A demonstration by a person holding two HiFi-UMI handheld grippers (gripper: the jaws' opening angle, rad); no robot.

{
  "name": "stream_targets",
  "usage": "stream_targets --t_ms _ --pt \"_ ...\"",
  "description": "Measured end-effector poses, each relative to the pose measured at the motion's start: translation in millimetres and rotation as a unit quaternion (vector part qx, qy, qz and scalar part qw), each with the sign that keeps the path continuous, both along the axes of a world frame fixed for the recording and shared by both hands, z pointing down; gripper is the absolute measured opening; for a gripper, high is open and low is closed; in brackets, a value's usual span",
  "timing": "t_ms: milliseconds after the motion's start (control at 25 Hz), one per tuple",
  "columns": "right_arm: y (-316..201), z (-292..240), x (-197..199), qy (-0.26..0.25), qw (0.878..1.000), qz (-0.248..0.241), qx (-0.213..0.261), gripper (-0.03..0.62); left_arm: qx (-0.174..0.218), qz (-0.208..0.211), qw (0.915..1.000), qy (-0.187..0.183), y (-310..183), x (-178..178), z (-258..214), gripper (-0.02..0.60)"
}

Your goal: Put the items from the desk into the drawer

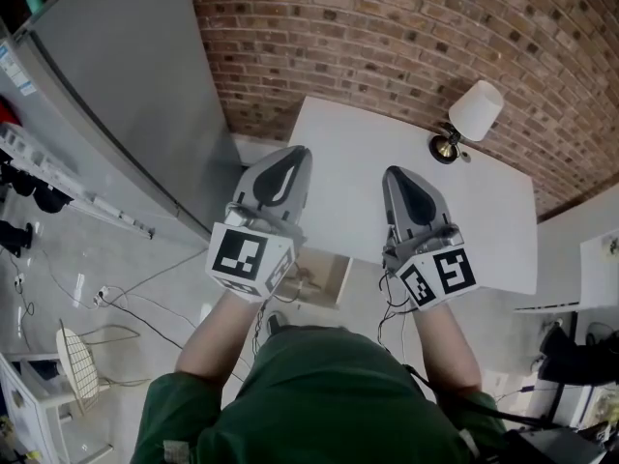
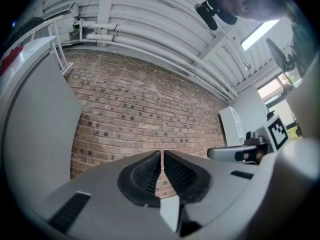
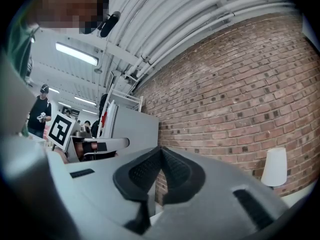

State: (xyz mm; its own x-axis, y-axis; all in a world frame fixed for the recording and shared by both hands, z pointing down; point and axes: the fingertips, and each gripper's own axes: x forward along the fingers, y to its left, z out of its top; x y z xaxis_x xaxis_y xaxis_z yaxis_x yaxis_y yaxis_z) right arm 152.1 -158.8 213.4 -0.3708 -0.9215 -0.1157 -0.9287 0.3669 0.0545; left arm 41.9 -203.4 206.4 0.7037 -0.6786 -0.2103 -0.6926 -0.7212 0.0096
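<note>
While jaws meet, left gripper (image 1: 293,155), right gripper (image 1: 397,173)

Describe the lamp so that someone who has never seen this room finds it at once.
Find the red brick wall; the white desk stands against it. On the desk's far edge, right of the middle, sits the lamp. Its white shade and round brass-coloured base mark it, and nothing else stands on the desk top in view.
</note>
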Motion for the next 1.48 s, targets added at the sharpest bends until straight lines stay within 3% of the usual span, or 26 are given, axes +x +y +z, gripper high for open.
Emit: stream_targets --t_ms 320,760,1280,1480 --pt "3 0 -8 -0.001 1.0 -0.028 0.004 0.003 -0.011 -0.003 0.9999 0.001 2 0 -2 0.02" --pt "3 4 -10 0.002 1.0 -0.027 -0.001 0.002 -0.005 0.005 0.9999 0.009 3 -1 2 0.02" --pt "5 8 -16 0.004 1.0 -0.024 -0.007 0.002 -0.024 0.006 0.9996 0.011 2 -8 1 0.019" --pt "3 3 -17 0.009 1.0 -0.019 0.003 0.002 0.008 0.028 0.9993 0.023 -5 -6 7 0.02"
